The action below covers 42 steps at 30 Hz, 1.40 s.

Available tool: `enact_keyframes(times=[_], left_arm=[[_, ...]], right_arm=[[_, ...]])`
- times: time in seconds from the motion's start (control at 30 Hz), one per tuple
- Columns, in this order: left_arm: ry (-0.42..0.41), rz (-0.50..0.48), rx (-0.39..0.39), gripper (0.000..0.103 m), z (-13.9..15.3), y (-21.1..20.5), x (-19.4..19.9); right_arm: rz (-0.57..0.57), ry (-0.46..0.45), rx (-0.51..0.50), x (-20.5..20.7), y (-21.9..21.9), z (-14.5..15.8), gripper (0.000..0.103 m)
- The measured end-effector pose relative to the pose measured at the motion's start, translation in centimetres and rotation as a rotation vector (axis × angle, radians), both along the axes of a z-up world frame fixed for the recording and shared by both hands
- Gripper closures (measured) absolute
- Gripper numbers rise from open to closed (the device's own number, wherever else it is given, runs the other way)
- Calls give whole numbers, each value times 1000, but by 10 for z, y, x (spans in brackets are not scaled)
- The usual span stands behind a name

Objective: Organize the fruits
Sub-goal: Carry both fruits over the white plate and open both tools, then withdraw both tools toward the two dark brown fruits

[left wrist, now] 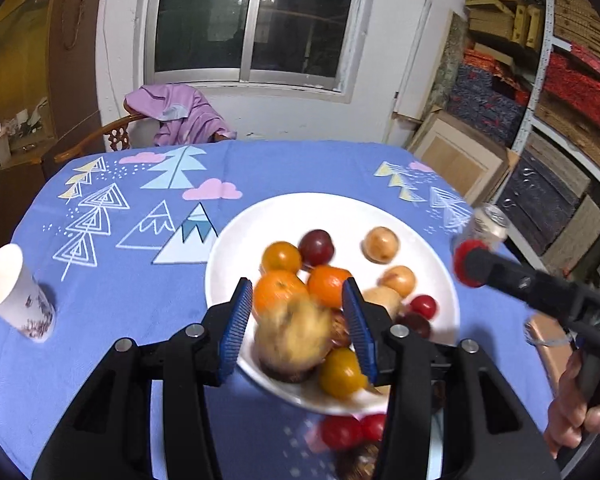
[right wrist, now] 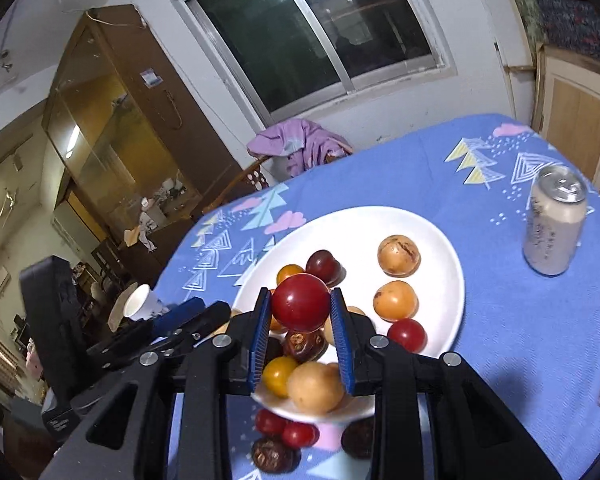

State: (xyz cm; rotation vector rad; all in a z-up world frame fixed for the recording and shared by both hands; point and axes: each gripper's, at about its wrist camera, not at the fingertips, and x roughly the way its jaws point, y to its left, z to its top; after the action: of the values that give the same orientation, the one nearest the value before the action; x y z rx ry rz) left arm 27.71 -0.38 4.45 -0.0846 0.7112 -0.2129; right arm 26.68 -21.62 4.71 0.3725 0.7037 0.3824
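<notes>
- Right gripper clamps a red tomato above the white plate.
- Left gripper stands wide, a blurred yellowish fruit between its jaws; grip unclear.
- Most fruits are plated; about 4 remain on the bench.

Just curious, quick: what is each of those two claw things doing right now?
Left gripper: jaws open; a blurred yellowish fruit sits between them, grip unclear.
Right gripper: jaws closed on a red fruit above the white plate.

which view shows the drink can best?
Right wrist view: the drink can stands upright on the blue tablecloth, right of the white plate, sharp and whole. In the left wrist view it is blurred at the table's far right edge, partly hidden behind the right tongs.
</notes>
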Motion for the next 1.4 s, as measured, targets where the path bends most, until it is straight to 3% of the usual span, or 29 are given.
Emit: enact_keyframes(times=[0.27,0.33,0.37,0.47,0.63,0.73,0.77,0.8,0.9,0.93,1.0,1.13,1.27,1.4], left_arm=[[61,17,-63,54,-31,23,38],[80,17,-69,47,-39,26,42],[80,24,-71,47,-41,28,42],[79,27,-85,41,-40,32,42],[50,38,-88,38,-26,34,32],[0,53,-90,26,-7,35,16],[-15,57,-85,25,-2,34,9],[-29,57,-73,25,3,33,2],[-66,44,-6,24,14,23,-26],[-78,44,20,18,14,20,-37],[-108,55,51,4,12,17,-63],[-125,70,122,4,-6,6,-108],[-136,84,175,4,-28,-12,-136],[-140,32,304,4,-48,-43,-141]], right_arm=[[-9,71,-35,47,16,-35,72],[-17,87,-26,51,14,-44,64],[-20,98,-20,54,13,-48,54],[-41,110,-14,56,6,-53,54],[-62,49,40,40,-5,-26,54],[-52,-31,61,13,-8,7,53],[-47,-57,68,3,-9,18,48],[-47,-82,72,-7,-10,26,42],[-46,-161,53,-45,-12,47,38],[-44,-183,39,-60,-12,49,35],[-63,-211,19,-80,-13,48,29],[-114,-253,-24,-116,-22,27,28],[-162,-194,-97,-129,-33,-4,16],[-176,-128,-49,-125,-47,-17,16]])
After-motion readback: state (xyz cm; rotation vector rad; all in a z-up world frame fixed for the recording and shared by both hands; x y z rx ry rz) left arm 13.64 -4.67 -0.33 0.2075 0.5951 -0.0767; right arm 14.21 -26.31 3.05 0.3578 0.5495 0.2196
